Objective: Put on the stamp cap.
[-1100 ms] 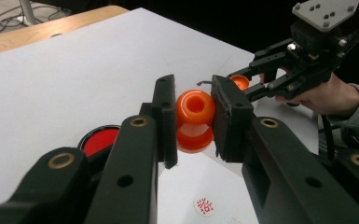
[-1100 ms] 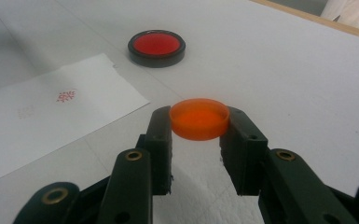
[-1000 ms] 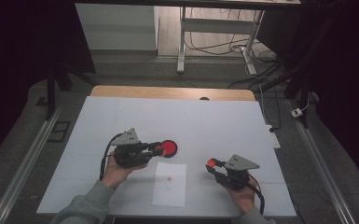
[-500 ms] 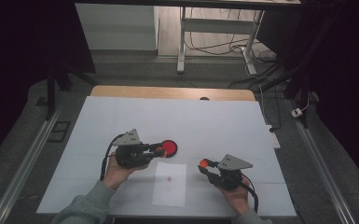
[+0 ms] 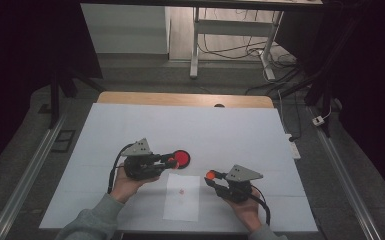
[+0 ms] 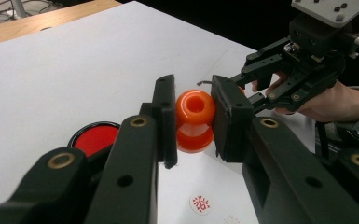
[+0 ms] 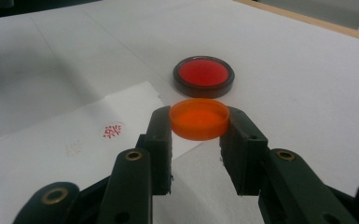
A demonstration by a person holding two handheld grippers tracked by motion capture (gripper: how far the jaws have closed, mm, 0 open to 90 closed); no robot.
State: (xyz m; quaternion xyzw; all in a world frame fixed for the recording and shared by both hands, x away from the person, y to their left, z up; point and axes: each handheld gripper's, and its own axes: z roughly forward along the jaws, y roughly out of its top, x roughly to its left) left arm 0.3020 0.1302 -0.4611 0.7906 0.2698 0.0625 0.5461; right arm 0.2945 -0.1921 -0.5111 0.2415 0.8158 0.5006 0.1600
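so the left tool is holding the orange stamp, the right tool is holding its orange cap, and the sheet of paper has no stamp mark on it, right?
Not quite. The paper already carries a red stamp mark, as the right gripper view shows. The rest holds: the left tool is holding the orange stamp, and the right tool is holding its orange cap.

A white table (image 5: pixel 230 130) carries a red ink pad (image 5: pixel 182 158) and a stamped paper sheet (image 5: pixel 182 200).

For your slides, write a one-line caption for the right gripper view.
Right gripper holds an orange cap above white paper, near a red ink pad.
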